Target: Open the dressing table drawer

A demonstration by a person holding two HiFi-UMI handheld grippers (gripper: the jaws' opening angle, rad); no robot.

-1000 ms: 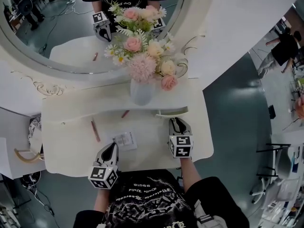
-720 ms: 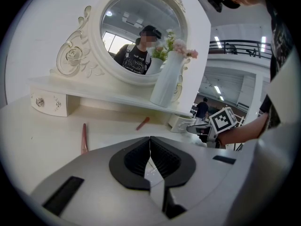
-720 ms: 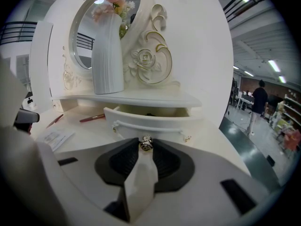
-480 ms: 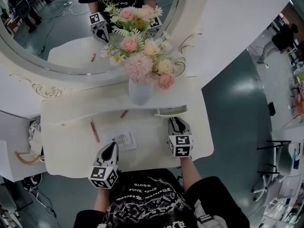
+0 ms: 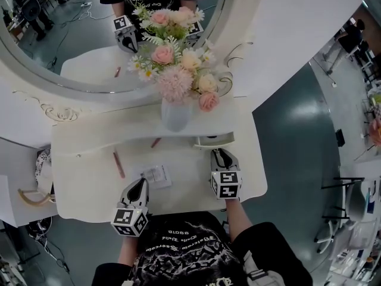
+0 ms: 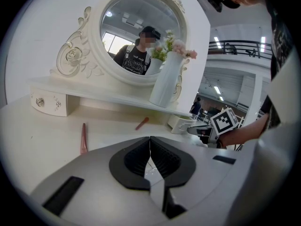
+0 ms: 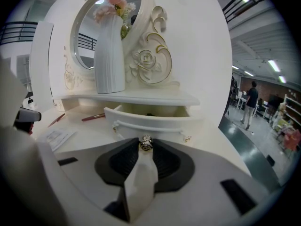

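Right gripper view: jaws on drawer knob (image 7: 146,143)

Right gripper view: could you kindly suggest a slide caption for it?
Right hand-held gripper pinches the knob of the partly open dressing-table drawer.

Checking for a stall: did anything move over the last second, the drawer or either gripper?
Nothing visibly changed. The right gripper stays shut on the small gold knob of the white curved-front drawer, which remains partly pulled out. The left gripper stays shut and empty near the front edge of the white tabletop.
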